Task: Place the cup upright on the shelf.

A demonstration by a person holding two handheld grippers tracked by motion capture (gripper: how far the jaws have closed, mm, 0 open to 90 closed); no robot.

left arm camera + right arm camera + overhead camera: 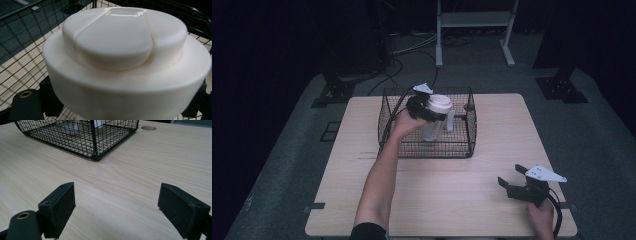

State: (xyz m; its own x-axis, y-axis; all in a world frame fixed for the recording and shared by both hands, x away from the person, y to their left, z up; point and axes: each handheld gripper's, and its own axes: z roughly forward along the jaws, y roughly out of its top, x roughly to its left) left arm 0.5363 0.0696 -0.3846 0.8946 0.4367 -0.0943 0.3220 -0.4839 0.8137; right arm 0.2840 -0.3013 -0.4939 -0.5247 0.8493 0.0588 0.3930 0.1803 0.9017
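Observation:
A clear bottle [433,127] with a broad white lid [440,102] hangs upright inside the black wire basket [427,150] at the back middle of the table. My left gripper [431,114] is shut on the bottle just under the lid, coming in from the left. In the left gripper view the lid [125,57] sits very close, with the black jaws low on either side of it and basket mesh behind. My right gripper [509,174] rests at the table's near right corner, jaws wide open on nothing. Its view has bare wood between the pads [62,205].
The light wooden table [492,135] carries the basket [95,142], whose near corner lies ahead of the right gripper. A small white piece [450,120] stands beside the bottle in the basket. A round hole [148,128] marks the tabletop. Cables and a metal frame [474,20] lie on the floor beyond.

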